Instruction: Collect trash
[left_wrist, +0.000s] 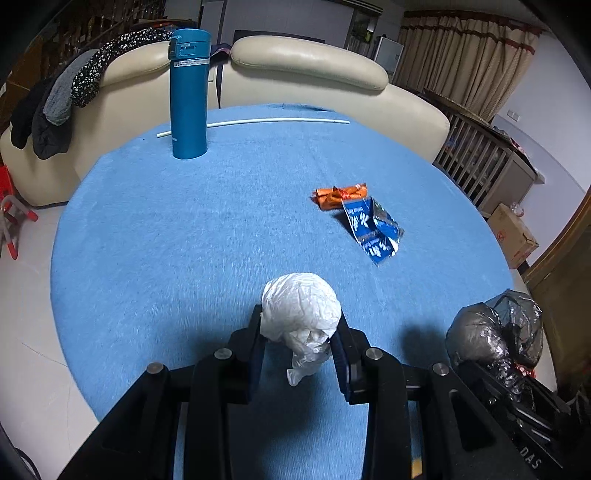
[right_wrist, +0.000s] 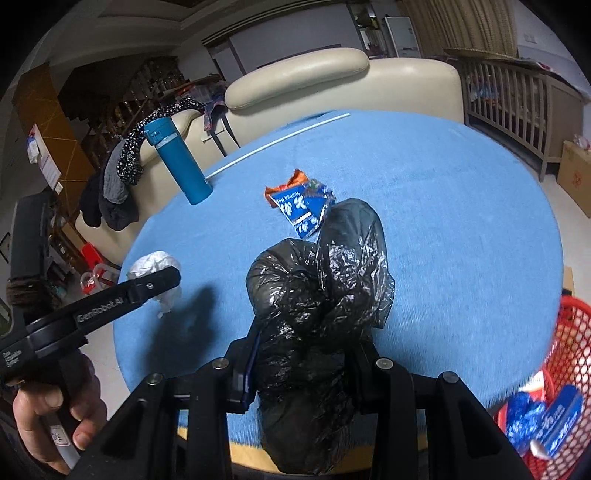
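My left gripper (left_wrist: 301, 332) is shut on a crumpled white paper ball (left_wrist: 301, 306) held just above the blue tablecloth (left_wrist: 184, 240). It also shows in the right wrist view (right_wrist: 155, 264). My right gripper (right_wrist: 306, 354) is shut on a crumpled black plastic bag (right_wrist: 325, 295), also seen at the right edge of the left wrist view (left_wrist: 495, 332). A blue snack wrapper (left_wrist: 376, 230) and an orange wrapper (left_wrist: 340, 195) lie together on the table ahead, right of centre; both appear in the right wrist view, blue (right_wrist: 301, 208) and orange (right_wrist: 295, 181).
A teal thermos (left_wrist: 189, 92) stands at the far left of the table, with a long white stick (left_wrist: 258, 122) behind it. A cream sofa (left_wrist: 306, 66) lies beyond. A red mesh basket (right_wrist: 565, 362) holding blue wrappers sits low at the right, beside the table.
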